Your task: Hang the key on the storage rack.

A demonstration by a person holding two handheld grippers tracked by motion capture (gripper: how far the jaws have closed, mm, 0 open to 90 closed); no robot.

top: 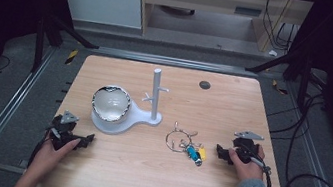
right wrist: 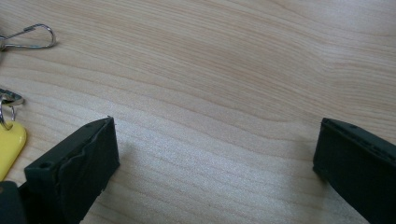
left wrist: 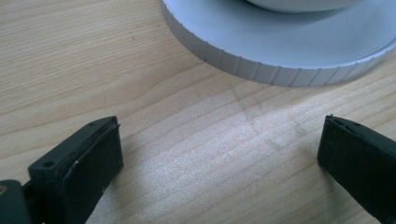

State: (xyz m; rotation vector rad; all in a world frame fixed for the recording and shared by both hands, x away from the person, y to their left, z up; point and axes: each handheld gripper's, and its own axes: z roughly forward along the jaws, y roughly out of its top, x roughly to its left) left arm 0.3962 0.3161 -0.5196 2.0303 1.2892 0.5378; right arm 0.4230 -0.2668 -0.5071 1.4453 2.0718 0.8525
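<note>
Both grippers rest on the table, jaws wide apart.
Left gripper [top: 89, 139] sits near the white stand [top: 122, 119]; right gripper [top: 220, 151] empty, just right of the key ring [top: 186, 145].

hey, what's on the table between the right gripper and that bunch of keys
Nothing: bare wood separates the right gripper from the key bunch in the high view. Its open jaws hold nothing in the right gripper view.

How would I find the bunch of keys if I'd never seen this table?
Start at the white stand with its tall post, mid-table. Look nearer and right, toward the right gripper. There lies the key bunch: wire rings with a blue tag and a yellow one, the table's brightest colours.
</note>
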